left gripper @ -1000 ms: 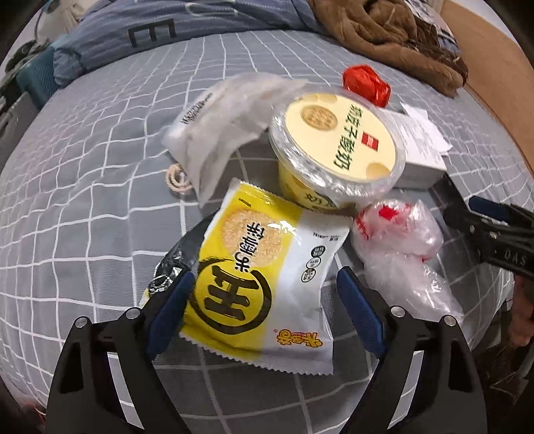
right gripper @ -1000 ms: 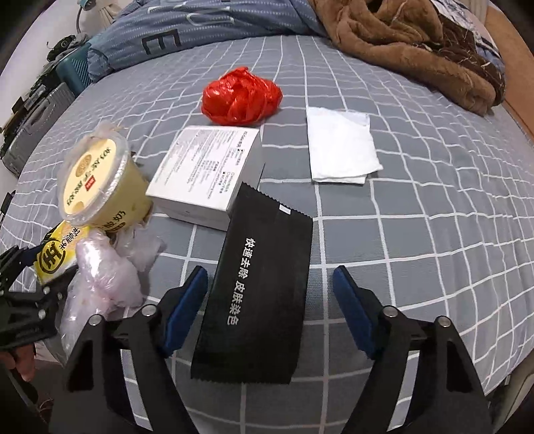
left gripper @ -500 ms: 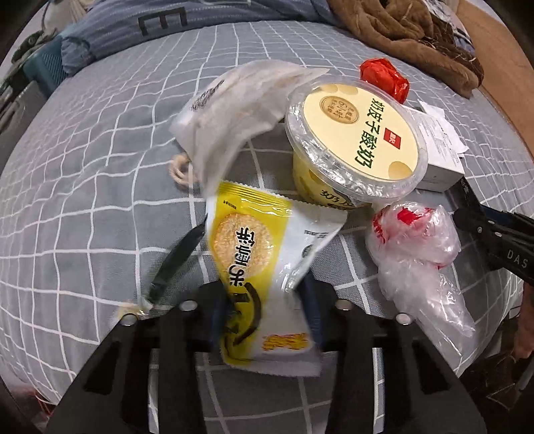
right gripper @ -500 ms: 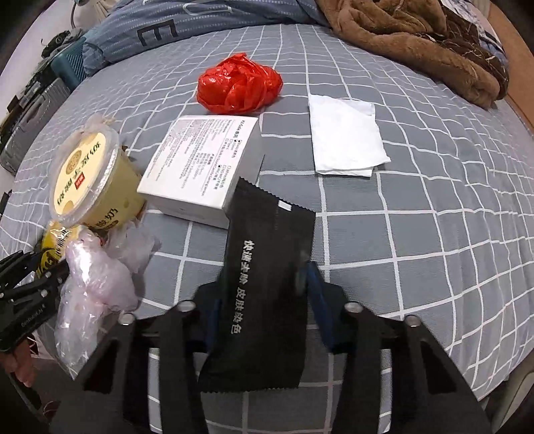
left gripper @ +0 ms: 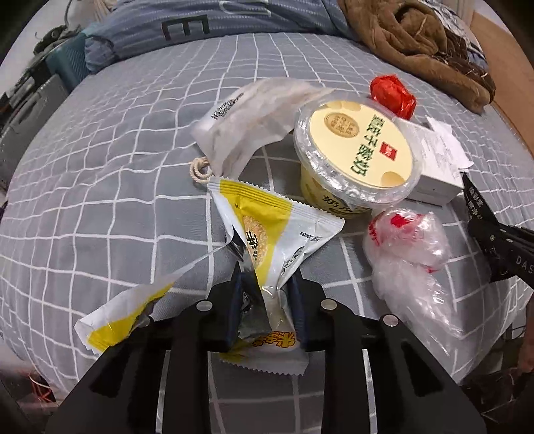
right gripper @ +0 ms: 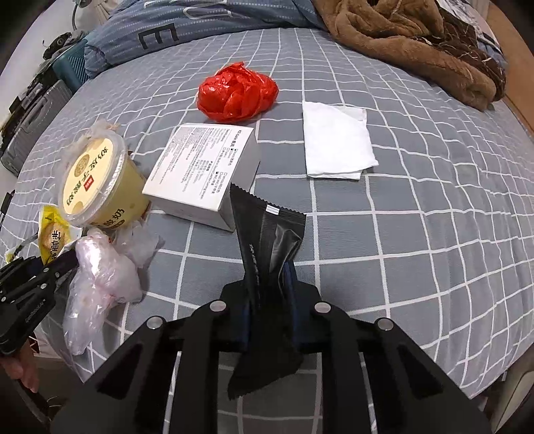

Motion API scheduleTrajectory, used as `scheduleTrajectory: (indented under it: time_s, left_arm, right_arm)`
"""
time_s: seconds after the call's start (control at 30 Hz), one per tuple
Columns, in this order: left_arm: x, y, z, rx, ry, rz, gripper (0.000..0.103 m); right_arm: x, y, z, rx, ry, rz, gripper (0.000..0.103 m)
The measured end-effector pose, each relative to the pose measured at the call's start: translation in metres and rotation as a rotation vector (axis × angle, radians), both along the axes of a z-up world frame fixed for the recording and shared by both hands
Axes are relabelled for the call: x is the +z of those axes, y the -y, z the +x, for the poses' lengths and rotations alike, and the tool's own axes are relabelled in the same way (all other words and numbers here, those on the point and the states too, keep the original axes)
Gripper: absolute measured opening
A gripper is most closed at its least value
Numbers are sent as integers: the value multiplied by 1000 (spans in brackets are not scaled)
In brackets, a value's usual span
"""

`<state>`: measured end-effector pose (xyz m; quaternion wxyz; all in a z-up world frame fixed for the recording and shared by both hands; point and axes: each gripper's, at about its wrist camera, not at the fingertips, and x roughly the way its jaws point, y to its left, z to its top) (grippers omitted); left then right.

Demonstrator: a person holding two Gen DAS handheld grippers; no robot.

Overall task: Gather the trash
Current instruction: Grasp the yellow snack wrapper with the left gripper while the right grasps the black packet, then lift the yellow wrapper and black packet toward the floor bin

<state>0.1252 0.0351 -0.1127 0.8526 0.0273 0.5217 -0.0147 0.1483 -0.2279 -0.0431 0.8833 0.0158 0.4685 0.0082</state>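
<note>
My left gripper (left gripper: 265, 297) is shut on a yellow-and-white snack wrapper (left gripper: 267, 233), crumpled between the fingers and lifted off the grey checked bed. A second yellow wrapper piece (left gripper: 116, 320) hangs at its left. My right gripper (right gripper: 268, 287) is shut on a black sachet (right gripper: 267, 240), pinched and folded. The yellow yogurt tub (left gripper: 353, 157) stands just beyond the snack wrapper. A clear plastic bag (left gripper: 410, 260), a white box (right gripper: 200, 173), a red plastic bag (right gripper: 237, 90), a white napkin (right gripper: 337, 140) and a white paper bag (left gripper: 250, 117) lie on the bed.
A brown blanket (right gripper: 410, 43) is heaped at the far right and a blue striped pillow (right gripper: 200, 23) lies at the back. A suitcase (right gripper: 30, 127) stands off the bed's left side. The bed's near edge runs under both grippers.
Both grippers went from open around their wrappers to shut on them. The yellow wrapper and the black sachet are now squeezed and raised off the bedcover.
</note>
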Motion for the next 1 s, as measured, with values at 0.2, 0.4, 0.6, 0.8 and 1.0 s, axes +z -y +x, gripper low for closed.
scheduleTrajectory:
  time_s: [0.2, 0.4, 0.6, 0.8, 1.0]
  left_arm:
    - [17, -2, -17, 17, 14, -1, 25]
    - [39, -7, -35, 40, 45, -13, 25]
    - [59, -11, -55, 67, 75, -38, 25]
    - [79, -7, -74, 67, 99, -44, 25]
    - [94, -3, -93, 75, 118, -55, 25]
  right_arm:
    - [12, 1, -13, -6, 16, 5, 15]
    - [29, 0, -30, -3, 40, 9, 15]
    - [47, -1, -50, 1, 69, 8, 15]
    - [65, -2, -70, 3, 95, 12, 15]
    - [82, -2, -94, 8, 121, 8, 15]
